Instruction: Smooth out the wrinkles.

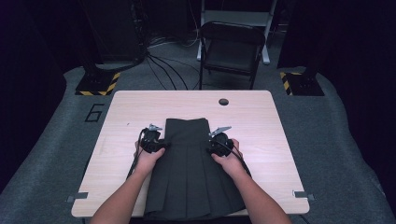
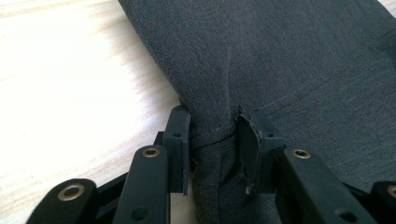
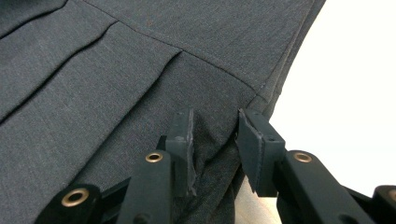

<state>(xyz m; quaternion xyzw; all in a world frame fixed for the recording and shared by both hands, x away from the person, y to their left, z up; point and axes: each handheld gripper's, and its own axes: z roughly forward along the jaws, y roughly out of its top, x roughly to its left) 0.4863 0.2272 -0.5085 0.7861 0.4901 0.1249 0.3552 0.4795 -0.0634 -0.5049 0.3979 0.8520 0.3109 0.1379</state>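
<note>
Tongs first, left to right. Left tongs (image 1: 161, 145) sit at the left side seam of the grey pleated skirt (image 1: 189, 172), just below the waistband (image 1: 187, 124). In the left gripper view a pinched ridge of the skirt's edge (image 2: 212, 135) stands between the jaws and both pads press on it, so I read it as gripping cloth. Right tongs (image 1: 212, 143) mirror that on the right side seam. In the right gripper view a fold of the edge (image 3: 215, 140) sits between the jaws; the near pad touches it, the other has a sliver of gap on its outer side, but the cloth bunches as if clamped. Judging it gripped as well.

Key relation: the skirt lies flat on the counter (image 1: 126, 112), long axis running away from the person, waistband at the far end, hem (image 1: 196, 214) at the near edge and hanging slightly over it. Both tongs hold it at the same height, one per side, roughly symmetric about that axis, pointing inward at each other. Neither hand is nearer; it's a two-point hold across the width. My read: the next move lifts or folds along the axis, so both hands need to travel together or the cloth skews.

Writing: a "6" (image 1: 95, 113) is marked on the floor to the left of the counter. No brand or label readable on the skirt.
</note>
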